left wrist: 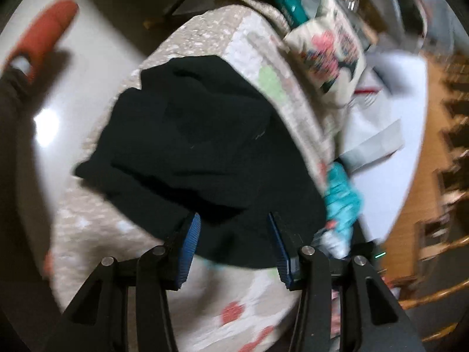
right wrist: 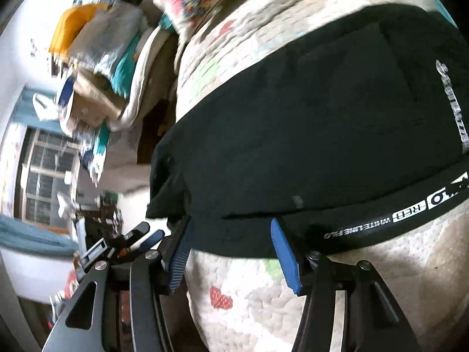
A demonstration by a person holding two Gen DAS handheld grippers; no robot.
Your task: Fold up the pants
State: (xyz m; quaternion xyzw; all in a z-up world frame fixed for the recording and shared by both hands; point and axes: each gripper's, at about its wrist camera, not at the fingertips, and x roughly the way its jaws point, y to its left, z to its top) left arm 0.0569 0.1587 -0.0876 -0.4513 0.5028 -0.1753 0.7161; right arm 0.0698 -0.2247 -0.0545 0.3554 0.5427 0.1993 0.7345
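Note:
Black pants (left wrist: 199,149) lie bunched on a patterned beige quilt (left wrist: 93,228) over a bed. In the right wrist view the pants (right wrist: 307,146) lie as a flatter band with white lettering along the hem (right wrist: 390,220). My left gripper (left wrist: 234,220) is open, its blue pads (left wrist: 190,246) astride the near edge of the fabric. My right gripper (right wrist: 231,223) is open too, its blue pads (right wrist: 285,258) at the near edge of the pants. Neither holds anything.
A floral pillow (left wrist: 331,55) and teal cloth (left wrist: 343,199) lie at the bed's right side, with wooden chairs (left wrist: 439,234) beyond. A red object (left wrist: 44,35) is on the pale floor at left. Piled bedding and a yellow item (right wrist: 73,23) stand near a window (right wrist: 44,176).

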